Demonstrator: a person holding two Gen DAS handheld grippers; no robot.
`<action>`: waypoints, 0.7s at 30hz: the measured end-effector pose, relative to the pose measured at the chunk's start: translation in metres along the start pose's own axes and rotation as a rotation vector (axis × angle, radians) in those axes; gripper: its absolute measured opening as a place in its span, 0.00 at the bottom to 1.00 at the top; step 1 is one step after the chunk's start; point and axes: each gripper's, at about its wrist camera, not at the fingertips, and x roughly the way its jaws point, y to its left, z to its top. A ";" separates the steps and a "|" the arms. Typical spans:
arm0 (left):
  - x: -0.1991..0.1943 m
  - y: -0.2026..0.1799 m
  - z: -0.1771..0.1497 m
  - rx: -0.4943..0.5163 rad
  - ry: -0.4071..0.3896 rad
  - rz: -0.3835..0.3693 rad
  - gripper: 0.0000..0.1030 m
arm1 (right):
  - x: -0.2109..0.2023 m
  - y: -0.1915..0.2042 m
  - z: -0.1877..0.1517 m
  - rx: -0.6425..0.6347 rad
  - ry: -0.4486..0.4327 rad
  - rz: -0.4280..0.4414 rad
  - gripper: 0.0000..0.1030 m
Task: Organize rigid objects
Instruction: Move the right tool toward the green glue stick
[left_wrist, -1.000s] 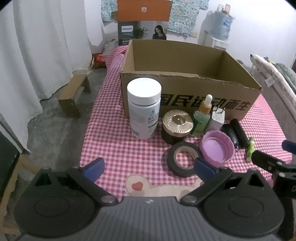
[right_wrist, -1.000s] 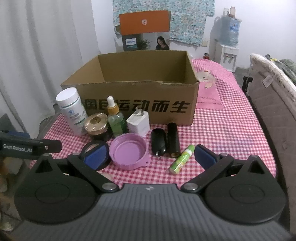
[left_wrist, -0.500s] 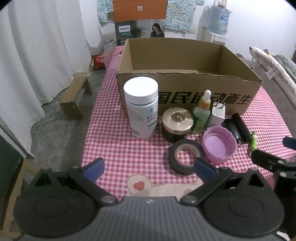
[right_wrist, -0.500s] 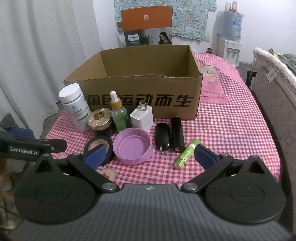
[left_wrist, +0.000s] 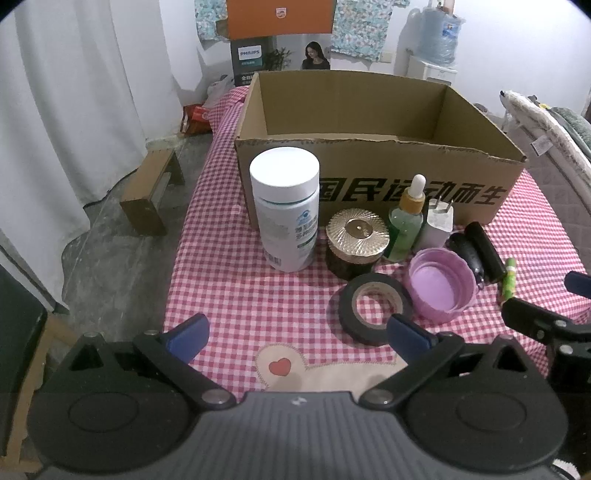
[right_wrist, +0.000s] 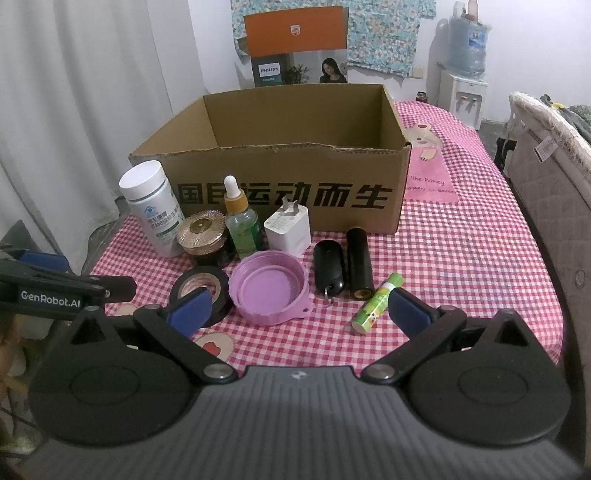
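An open cardboard box (left_wrist: 369, 173) (right_wrist: 280, 184) stands on the pink checked table. In front of it stand a white pill bottle (left_wrist: 286, 206) (right_wrist: 153, 210), a gold-lidded jar (left_wrist: 356, 243) (right_wrist: 201, 230), a green dropper bottle (left_wrist: 406, 221) (right_wrist: 242, 225) and a white charger (left_wrist: 439, 225) (right_wrist: 290, 229). Nearer lie a black tape roll (left_wrist: 375, 308) (right_wrist: 201, 288), a purple lid (left_wrist: 439, 288) (right_wrist: 269, 288), a black key fob (right_wrist: 328, 267), a black cylinder (right_wrist: 358, 264) and a green tube (right_wrist: 376, 301). My left gripper (left_wrist: 295, 332) and right gripper (right_wrist: 299, 308) are both open and empty, above the table's front edge.
White curtains hang at the left. A wooden stool (left_wrist: 151, 192) stands on the floor left of the table. A padded bed edge (right_wrist: 546, 192) runs along the right. An orange Philips box (right_wrist: 295, 48) and a water dispenser (right_wrist: 463, 74) stand at the back.
Both grippers have drawn back and risen a little, so the box and objects sit lower and farther in view. No object has moved.
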 end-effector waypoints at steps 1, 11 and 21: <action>0.000 0.000 0.000 -0.001 0.001 0.000 1.00 | 0.000 0.000 0.000 -0.001 0.001 0.000 0.99; -0.002 0.001 -0.002 0.001 -0.001 0.004 1.00 | -0.003 0.005 -0.001 -0.014 0.000 0.005 0.99; -0.003 0.002 -0.002 0.002 -0.001 0.004 1.00 | -0.005 0.007 -0.001 -0.020 0.000 0.004 0.99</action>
